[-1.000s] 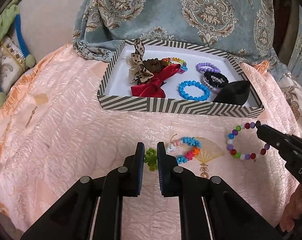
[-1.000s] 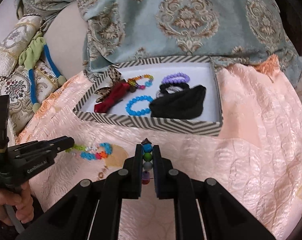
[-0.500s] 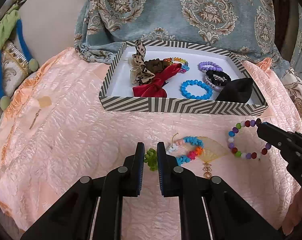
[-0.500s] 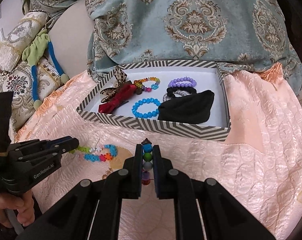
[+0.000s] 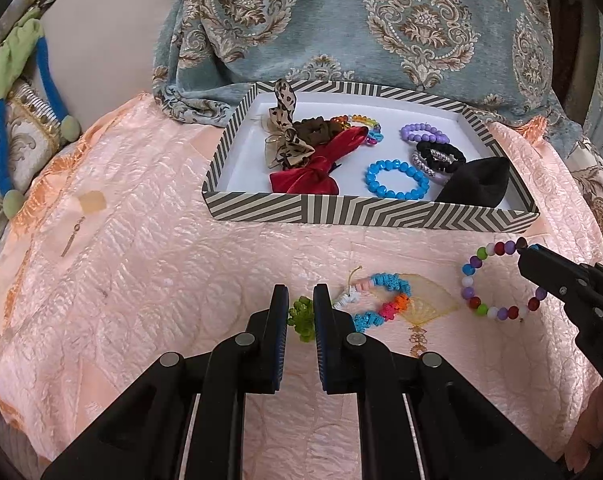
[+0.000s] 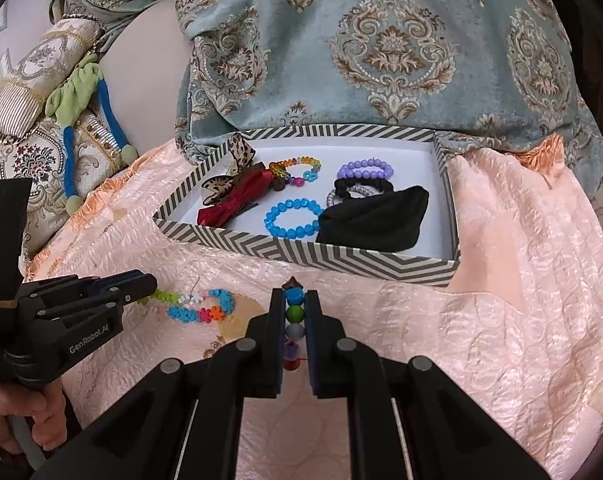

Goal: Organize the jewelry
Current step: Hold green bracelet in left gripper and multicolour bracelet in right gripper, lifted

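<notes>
Right wrist view showed nothing had shifted: your right claw (image 6: 293, 320) stayed clamped on the beaded bracelet (image 6: 294, 307) before the striped box (image 6: 313, 254), delivery pending.

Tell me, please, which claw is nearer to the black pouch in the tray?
Right. The right claw, shut on the round-bead bracelet, sits just before the tray's pouch end; the left claw, gripping the flower bracelet, is farther off.

A peach quilted bedspread (image 5: 141, 264) covers the whole surface. At twelve o'clock a blue-grey damask fabric (image 5: 381, 28) with gold medallions hangs down. Toward ten o'clock lie ornate embroidered cushions (image 6: 33, 152), and across them a green cloth with blue cords (image 6: 77, 92). A small tan tag (image 5: 92, 201) sits at nine o'clock.
</notes>
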`<action>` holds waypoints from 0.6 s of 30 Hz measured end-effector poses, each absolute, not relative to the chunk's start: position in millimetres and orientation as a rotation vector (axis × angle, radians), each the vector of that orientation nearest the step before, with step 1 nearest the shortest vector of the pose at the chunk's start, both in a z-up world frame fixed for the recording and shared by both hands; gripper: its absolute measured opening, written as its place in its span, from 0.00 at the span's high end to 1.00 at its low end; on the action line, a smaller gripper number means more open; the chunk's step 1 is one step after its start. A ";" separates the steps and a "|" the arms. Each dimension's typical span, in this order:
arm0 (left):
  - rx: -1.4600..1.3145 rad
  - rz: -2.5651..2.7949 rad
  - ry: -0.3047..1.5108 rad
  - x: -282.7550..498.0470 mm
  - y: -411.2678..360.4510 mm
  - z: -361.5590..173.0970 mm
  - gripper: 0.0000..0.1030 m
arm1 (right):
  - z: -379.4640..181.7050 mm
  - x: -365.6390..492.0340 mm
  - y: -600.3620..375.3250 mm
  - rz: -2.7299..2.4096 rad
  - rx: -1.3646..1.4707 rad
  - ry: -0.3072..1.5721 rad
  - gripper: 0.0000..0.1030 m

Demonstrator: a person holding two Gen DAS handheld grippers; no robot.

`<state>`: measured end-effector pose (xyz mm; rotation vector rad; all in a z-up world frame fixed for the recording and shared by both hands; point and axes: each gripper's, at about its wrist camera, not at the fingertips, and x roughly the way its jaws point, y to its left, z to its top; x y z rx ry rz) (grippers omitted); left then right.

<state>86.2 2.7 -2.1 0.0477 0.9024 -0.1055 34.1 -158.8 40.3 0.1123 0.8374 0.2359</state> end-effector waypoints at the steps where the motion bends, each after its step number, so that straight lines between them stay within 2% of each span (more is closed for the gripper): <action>1: 0.048 -0.106 0.903 86.3 2.5 -2.0 1.00 | 41.0 33.5 -158.0 0.237 0.107 0.835 0.91; 18: 0.050 -0.098 0.908 87.2 4.0 -3.3 1.00 | 42.1 32.4 -153.5 0.235 0.069 0.844 0.91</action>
